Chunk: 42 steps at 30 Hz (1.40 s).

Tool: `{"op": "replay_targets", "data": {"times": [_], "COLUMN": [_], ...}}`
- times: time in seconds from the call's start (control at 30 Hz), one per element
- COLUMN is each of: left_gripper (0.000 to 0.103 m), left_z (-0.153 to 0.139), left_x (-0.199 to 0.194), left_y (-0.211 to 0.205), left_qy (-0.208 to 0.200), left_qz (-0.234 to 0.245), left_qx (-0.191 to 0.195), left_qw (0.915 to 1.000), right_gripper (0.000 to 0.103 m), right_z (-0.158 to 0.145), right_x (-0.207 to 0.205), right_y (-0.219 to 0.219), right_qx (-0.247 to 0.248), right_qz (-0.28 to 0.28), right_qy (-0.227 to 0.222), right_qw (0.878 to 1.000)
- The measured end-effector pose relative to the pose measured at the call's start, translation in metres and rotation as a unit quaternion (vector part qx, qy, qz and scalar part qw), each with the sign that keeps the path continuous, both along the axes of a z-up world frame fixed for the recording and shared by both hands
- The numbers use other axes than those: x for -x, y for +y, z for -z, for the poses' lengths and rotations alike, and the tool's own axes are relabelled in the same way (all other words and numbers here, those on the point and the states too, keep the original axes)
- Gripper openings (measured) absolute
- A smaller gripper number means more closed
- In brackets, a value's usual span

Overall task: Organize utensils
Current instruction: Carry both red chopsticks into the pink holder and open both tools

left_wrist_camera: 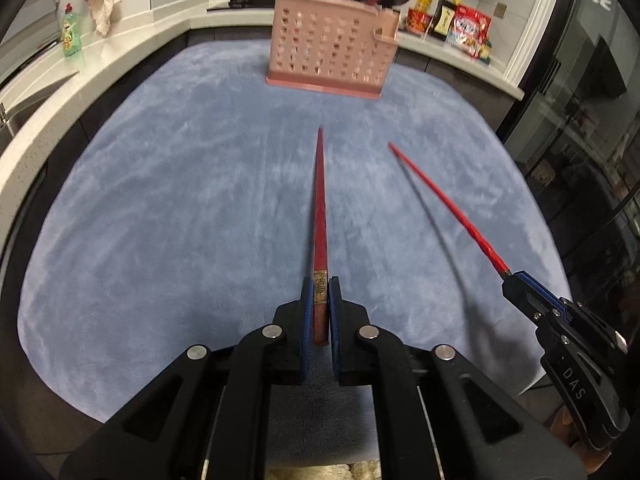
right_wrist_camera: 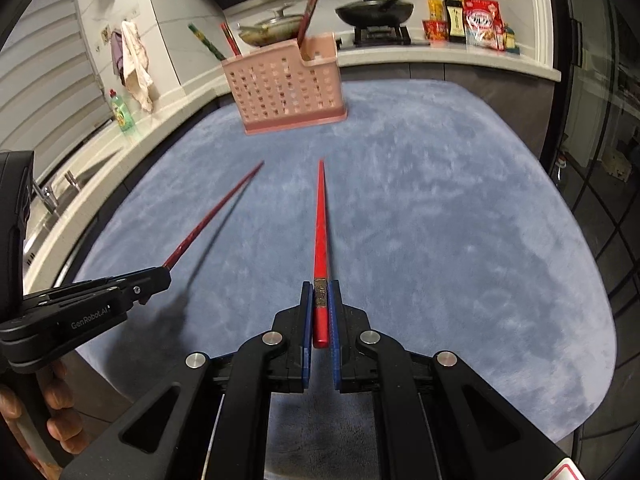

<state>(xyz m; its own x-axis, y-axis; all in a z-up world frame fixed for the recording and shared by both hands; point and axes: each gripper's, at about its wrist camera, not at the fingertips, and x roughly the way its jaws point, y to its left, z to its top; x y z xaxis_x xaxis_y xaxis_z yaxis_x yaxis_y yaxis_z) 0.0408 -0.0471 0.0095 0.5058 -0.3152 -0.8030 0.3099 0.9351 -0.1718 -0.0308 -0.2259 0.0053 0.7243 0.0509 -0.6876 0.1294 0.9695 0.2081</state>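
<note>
My left gripper [left_wrist_camera: 320,284] is shut on a dark red chopstick [left_wrist_camera: 320,200] that points forward toward the pink perforated utensil basket [left_wrist_camera: 328,56]. My right gripper [right_wrist_camera: 320,286] is shut on a bright red chopstick [right_wrist_camera: 321,220], also pointing at the basket [right_wrist_camera: 288,88]. Both are held above the blue cloth. The right gripper [left_wrist_camera: 510,282] and its chopstick [left_wrist_camera: 448,208] show at the right of the left wrist view. The left gripper [right_wrist_camera: 162,274] and its chopstick [right_wrist_camera: 216,212] show at the left of the right wrist view. Several chopsticks [right_wrist_camera: 228,40] stand in the basket.
The blue cloth [left_wrist_camera: 160,200] covers the table. A white counter [right_wrist_camera: 440,56] wraps behind it with a green soap bottle [left_wrist_camera: 71,34], woks [right_wrist_camera: 374,10] on a stove and food packets [right_wrist_camera: 480,24]. A sink tap [right_wrist_camera: 48,194] is at the left; a glass door [left_wrist_camera: 580,120] at the right.
</note>
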Motion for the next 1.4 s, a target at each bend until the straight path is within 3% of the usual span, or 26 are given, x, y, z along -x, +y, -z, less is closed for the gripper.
{"op": "replay_targets", "data": {"times": [0.23, 0.47, 0.83, 1.13, 1.4], "left_gripper": [0.007, 0.007, 0.007, 0.007, 0.007], "left_z": [-0.049, -0.090, -0.150, -0.218, -0.277], "left_x": [-0.009, -0.031, -0.073, -0.119, -0.169], "left_y": [0.009, 0.008, -0.007, -0.012, -0.023], "left_qy": [-0.033, -0.070, -0.140, -0.216, -0.291], "left_qz": [0.003, 0.003, 0.005, -0.005, -0.028], "left_qx": [0.037, 0.046, 0.056, 0.070, 0.080], "left_qw": [0.9988, 0.9965, 0.9885, 0.9738, 0.9528], "right_gripper": [0.007, 0.007, 0.007, 0.007, 0.007], "right_z": [-0.050, -0.101, -0.147, -0.198, -0.243], "right_x": [-0.003, -0.023, -0.066, -0.112, -0.188], "right_y": [-0.009, -0.022, -0.041, -0.054, -0.062], "right_qx": [0.016, 0.031, 0.001, -0.028, -0.048], "right_qz": [-0.002, -0.004, 0.004, -0.003, -0.001], "right_qy": [-0.057, -0.121, -0.177, -0.231, -0.270], "right_qw": [0.998, 0.992, 0.984, 0.973, 0.962]}}
